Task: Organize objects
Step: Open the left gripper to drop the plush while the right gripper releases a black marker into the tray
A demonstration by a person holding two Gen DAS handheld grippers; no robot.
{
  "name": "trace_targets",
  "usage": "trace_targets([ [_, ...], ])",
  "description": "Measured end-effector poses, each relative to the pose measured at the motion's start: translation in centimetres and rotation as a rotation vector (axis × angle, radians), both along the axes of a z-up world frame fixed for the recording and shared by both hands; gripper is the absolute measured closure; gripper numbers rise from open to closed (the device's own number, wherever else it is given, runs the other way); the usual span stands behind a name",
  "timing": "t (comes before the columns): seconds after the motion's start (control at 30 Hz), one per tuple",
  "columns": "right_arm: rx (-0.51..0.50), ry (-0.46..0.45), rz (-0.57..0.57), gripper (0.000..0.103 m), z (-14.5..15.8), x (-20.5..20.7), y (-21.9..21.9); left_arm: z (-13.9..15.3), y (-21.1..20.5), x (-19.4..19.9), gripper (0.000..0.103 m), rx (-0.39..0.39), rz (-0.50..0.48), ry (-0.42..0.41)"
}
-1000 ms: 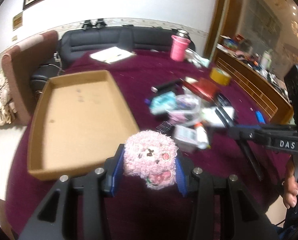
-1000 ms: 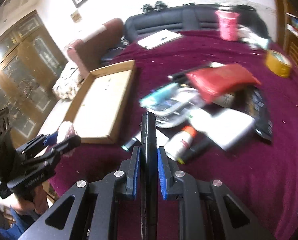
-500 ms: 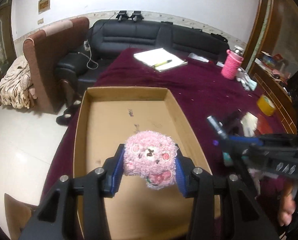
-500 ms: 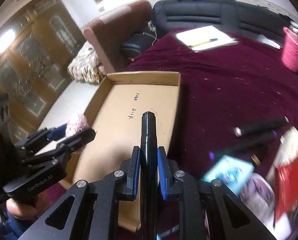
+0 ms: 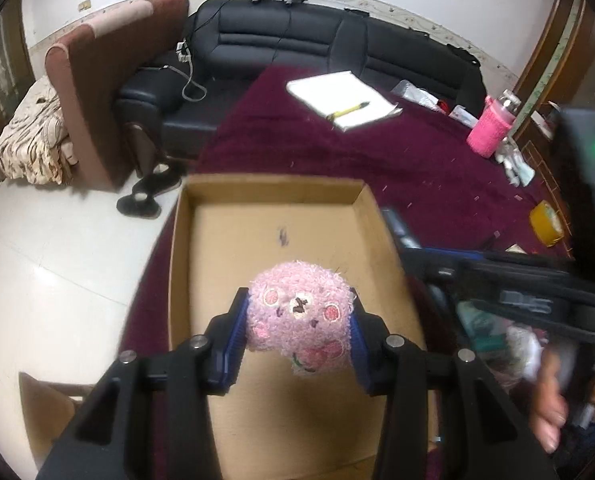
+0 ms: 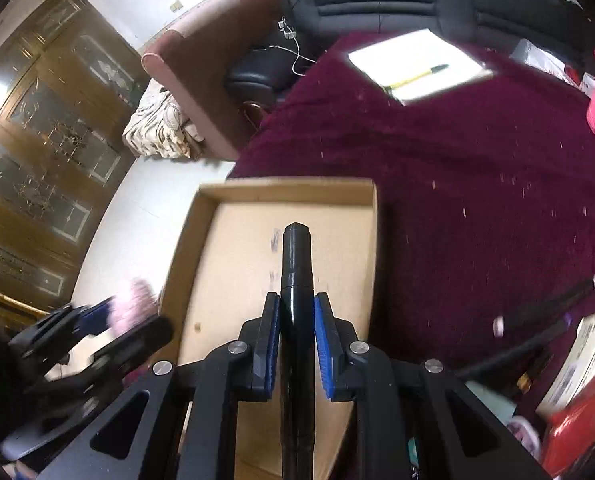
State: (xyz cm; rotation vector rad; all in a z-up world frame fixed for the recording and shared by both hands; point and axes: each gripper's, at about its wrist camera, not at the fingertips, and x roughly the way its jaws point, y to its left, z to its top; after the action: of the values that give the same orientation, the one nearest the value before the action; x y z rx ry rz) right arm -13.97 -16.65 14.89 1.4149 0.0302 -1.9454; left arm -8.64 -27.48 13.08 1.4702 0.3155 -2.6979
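The left tongs [image 5: 298, 326] are clamped on a pink plush toy [image 5: 299, 322], held above the near half of the cardboard tray [image 5: 273, 188]. Just to their right, the right tongs [image 6: 295, 344] grip a black cylinder [image 6: 296, 280] that points toward the tray's far wall. Ahead of both, the tray floor lies bare; beyond its far rim spreads the maroon worktop [image 6: 477, 184].

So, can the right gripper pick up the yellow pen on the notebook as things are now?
Probably not yet. The right gripper is shut on a black tube above the cardboard box, so its jaws are occupied. The yellow pen lies on the notebook, far across the table.
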Motion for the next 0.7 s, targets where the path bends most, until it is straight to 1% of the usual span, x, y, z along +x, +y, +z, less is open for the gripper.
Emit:
trace_targets([
  [0.07,0.041,0.026,-0.006,0.084,-0.5,-0.8,-1.1,1.6,-0.4,-1.0,0.059,0.009,-0.015,0.027],
  [0.13,0.050,0.005,-0.041,0.084,-1.8,-1.7,-1.6,1.3,-0.6,-2.3,0.059,0.031,-0.019,0.017],
  [0.17,0.043,-0.010,-0.052,0.084,-2.4,-2.1,-1.7,0.5,-0.4,-3.1,0.059,0.045,-0.040,0.006],
  [0.23,0.060,-0.028,-0.070,0.084,-3.3,-2.6,-1.9,-2.0,-0.3,-4.2,0.059,0.034,-0.017,-0.039],
  [0.3,0.077,-0.042,-0.056,0.084,-4.1,-2.7,-2.3,-4.7,-0.7,-5.2,0.059,0.078,-0.015,-0.077],
  [0.37,0.121,-0.041,-0.068,0.084,-5.0,-2.9,-2.5,-6.5,-1.4,-6.0,0.059,0.091,0.001,-0.104],
  [0.43,0.103,-0.064,-0.086,0.084,-5.6,-3.4,-2.5,-7.7,-2.0,-6.5,0.059,0.129,0.000,-0.112],
  [0.5,0.129,-0.051,-0.090,0.084,-6.1,-3.8,-3.1,-8.5,-2.1,-7.1,0.059,0.136,-0.021,-0.117],
  [0.63,0.179,-0.030,-0.096,0.084,-7.3,-4.4,-4.1,-9.5,-1.3,-8.7,0.059,0.119,-0.054,-0.115],
  [0.7,0.182,-0.038,-0.115,0.084,-7.7,-4.9,-4.1,-10.1,-1.2,-9.2,0.059,0.096,-0.056,-0.112],
])
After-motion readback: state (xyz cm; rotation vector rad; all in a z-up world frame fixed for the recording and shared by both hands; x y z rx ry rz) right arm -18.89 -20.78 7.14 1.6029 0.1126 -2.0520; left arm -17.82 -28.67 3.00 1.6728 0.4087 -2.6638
